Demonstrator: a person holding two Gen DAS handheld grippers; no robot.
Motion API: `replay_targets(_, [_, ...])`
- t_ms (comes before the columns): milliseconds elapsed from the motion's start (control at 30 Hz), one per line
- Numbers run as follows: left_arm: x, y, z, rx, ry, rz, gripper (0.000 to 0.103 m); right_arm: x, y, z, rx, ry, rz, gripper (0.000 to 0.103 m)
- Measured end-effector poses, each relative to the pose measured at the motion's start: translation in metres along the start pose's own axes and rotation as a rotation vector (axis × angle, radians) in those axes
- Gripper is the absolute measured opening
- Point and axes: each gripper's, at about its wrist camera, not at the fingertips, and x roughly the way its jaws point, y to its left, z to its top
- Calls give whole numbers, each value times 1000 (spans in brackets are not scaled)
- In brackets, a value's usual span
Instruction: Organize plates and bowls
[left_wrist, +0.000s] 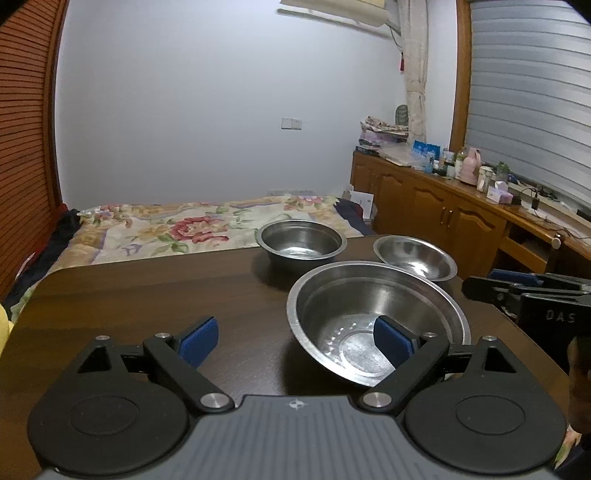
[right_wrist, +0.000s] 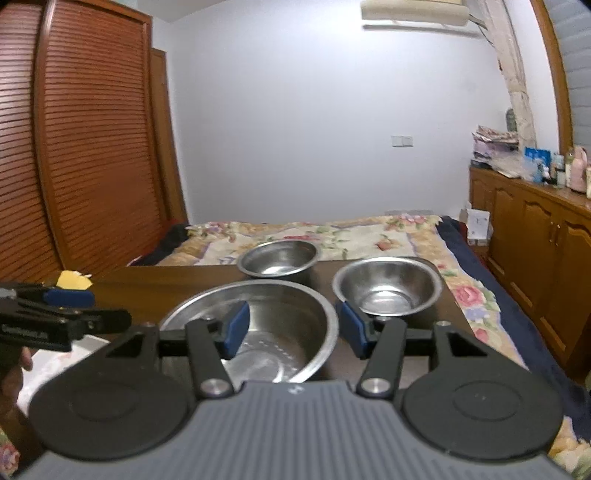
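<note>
Three steel bowls stand on a dark wooden table. The large bowl is nearest; it also shows in the right wrist view. A deep bowl stands at the far edge. A shallow small bowl stands to the right. My left gripper is open, its right pad over the large bowl's inside. My right gripper is open around the large bowl's right rim. Each gripper shows in the other's view, the right one and the left one.
A bed with a flowered cover lies beyond the table. Wooden cabinets with bottles and boxes run along the right wall. A slatted wardrobe stands at the left. The table's right edge is close to the small bowl.
</note>
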Motion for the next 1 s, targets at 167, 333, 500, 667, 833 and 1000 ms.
replay_targets(167, [14,-3,1,11,14,3,93,15,-9,-5,27,28,-19,57])
replay_targets(333, [29,-3,-1,7,44,-6,88,25,-12,-11,58,67,-33,57])
replay_targets(500, [39,-2,-4,-10,77,-32,76,28,-11,-14,59,87,-28,57])
replay_targets(667, [46,-3,-4,-17,98,-39,75,35,-12,-14,68,108,-12,47])
replay_targets(833, [51,-4,-2,-17,108,-44,64,43,-16,-14,86,129,-10,38])
replay_targets(1000, [55,-3,-2,-26,127,-43,44,44,-20,-16,121,140,16,35])
